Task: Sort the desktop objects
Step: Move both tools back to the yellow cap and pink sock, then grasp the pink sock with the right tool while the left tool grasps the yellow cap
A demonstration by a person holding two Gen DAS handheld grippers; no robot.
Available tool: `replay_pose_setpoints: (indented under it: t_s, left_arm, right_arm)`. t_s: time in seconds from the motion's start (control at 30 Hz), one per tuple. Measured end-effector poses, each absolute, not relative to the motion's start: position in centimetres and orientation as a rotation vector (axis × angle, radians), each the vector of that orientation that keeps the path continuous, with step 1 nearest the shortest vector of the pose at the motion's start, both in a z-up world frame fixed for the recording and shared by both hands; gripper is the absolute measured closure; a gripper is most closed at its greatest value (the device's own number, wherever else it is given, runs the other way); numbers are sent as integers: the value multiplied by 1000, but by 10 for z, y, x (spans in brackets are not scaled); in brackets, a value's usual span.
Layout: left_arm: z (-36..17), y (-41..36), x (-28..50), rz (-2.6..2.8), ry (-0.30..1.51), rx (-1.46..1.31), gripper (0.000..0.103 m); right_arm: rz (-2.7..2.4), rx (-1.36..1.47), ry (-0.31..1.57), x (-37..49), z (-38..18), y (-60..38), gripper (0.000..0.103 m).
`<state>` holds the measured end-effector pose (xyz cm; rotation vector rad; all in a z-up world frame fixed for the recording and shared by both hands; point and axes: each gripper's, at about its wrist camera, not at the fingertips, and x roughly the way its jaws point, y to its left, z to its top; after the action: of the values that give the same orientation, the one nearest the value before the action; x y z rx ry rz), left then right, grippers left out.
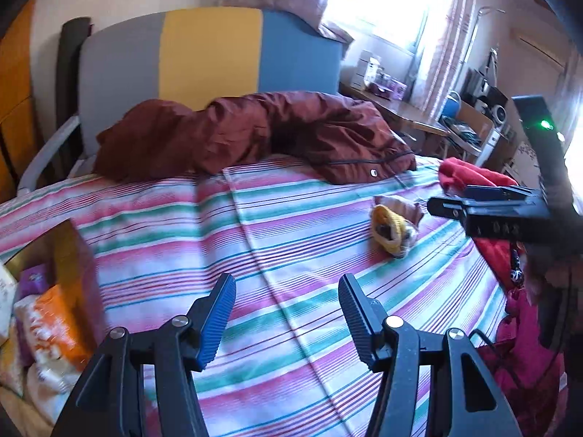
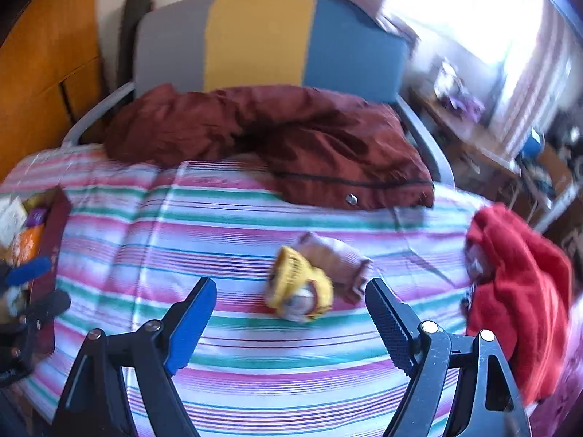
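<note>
The yellow knitted item (image 2: 300,286), bunched together with a pale pink-beige one (image 2: 333,260), lies loose on the striped bedspread (image 2: 255,382), roughly in the middle of the bed and nearer than the maroon jacket (image 2: 291,138) heaped at the headboard end. Nothing holds it; it probably sits there as the next thing to be sorted.

The right gripper (image 2: 291,327) has its jaws spread wide, empty, lined up just short of the yellow item so that the bundle falls between the two fingers' line of approach, which reads as a set-up for a grasp. The left gripper (image 1: 288,317) is likewise wide apart and empty, over bare bedspread well to the left of the yellow item (image 1: 390,229), apparently idle.

To the right of the yellow item lies a red fleecy garment (image 2: 517,291) at the bed's edge; to the far left stands a dark red box (image 2: 51,255) holding snack packets, perhaps the destination.

The left view shows the right gripper's body from the side, with a green light, above the red garment, and shows the box's contents (image 1: 47,327) closely. The right view alone shows the bundle's two pieces clearly, though blurred.
</note>
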<state>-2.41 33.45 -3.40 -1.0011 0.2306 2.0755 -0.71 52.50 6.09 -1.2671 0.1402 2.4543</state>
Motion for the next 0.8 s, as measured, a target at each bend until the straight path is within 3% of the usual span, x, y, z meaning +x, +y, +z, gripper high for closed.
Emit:
replay_pose_setpoints:
  t_s: [0.27,0.33,0.8]
  left_arm:
    - [-42,408,-23,1961,265,-1018,43]
    - [-46,427,-20,1914,259,-1019,39]
    - [-84,519,-18,1833,305,-1062,35]
  right_arm:
    - [2338,-1278,516,-20,30,610,23]
    - [2339,-1289,593,-28,20,622,24]
    - [2346,-1447,717,-70,-34,642,24]
